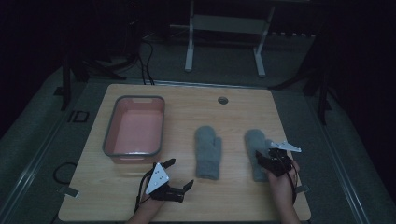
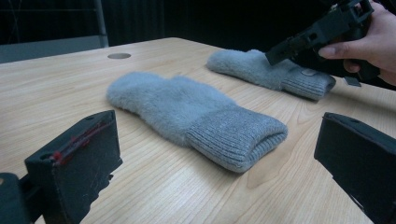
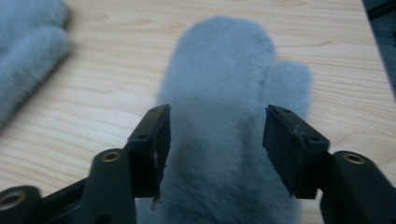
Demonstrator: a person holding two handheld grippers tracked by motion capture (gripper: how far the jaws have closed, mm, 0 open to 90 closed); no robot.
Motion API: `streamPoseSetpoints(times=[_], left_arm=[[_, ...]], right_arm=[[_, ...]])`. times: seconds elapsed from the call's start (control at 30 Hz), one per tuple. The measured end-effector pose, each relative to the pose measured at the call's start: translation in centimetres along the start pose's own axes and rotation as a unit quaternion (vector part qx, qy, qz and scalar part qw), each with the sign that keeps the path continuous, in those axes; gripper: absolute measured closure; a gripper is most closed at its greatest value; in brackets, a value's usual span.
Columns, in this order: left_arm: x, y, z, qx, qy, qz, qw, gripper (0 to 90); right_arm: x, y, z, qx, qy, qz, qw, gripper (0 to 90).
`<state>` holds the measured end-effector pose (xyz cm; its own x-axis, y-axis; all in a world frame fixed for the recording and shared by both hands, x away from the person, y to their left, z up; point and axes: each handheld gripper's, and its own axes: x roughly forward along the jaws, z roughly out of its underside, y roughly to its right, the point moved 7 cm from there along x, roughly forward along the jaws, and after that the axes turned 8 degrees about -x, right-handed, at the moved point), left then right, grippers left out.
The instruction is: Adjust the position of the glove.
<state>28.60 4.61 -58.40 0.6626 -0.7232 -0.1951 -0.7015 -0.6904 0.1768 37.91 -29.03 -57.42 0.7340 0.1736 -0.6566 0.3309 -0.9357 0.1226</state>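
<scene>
Two grey mittens lie on the table (image 1: 233, 116) in the high view: left mitten (image 1: 208, 151) mid-table, right mitten (image 1: 256, 156) under the right tongs (image 1: 263, 157), pink tub (image 1: 134, 128) far left. Left gripper view: left tongs (image 2: 219, 158) gaping, aimed at the left mitten's cuff, nothing held. Right gripper view: jaws apart, straddling the right mitten (image 3: 224, 116). Best to sink lower and pinch fabric squarely mid-body, not just fluff.
</scene>
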Motion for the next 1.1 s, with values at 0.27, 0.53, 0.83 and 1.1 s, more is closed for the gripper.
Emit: streamPoseSetpoints(times=[0.27, 0.53, 0.83, 1.1], left_arm=[[0.0, 0.0, 0.0, -0.001, 0.0, -0.001, 1.0, 0.6], [0.0, 0.0, 0.0, -0.002, 0.0, 0.0, 1.0, 0.6], [0.0, -0.1, 0.0, -0.004, 0.001, 0.0, 1.0, 0.6], [0.0, 0.0, 0.0, -0.002, 0.0, 0.0, 1.0, 0.6]], right_arm=[[0.7, 0.3, 1.3, -0.007, -0.013, 0.009, 0.9999, 44.5], [1.5, -0.4, 1.8, -0.016, -0.008, 0.001, 0.9998, 64.7], [-1.0, -1.1, -0.8, 0.043, 0.031, 0.022, 0.9984, 81.6], [-2.5, -4.7, -3.5, 0.07, 0.059, 0.017, 0.9957, 81.5]])
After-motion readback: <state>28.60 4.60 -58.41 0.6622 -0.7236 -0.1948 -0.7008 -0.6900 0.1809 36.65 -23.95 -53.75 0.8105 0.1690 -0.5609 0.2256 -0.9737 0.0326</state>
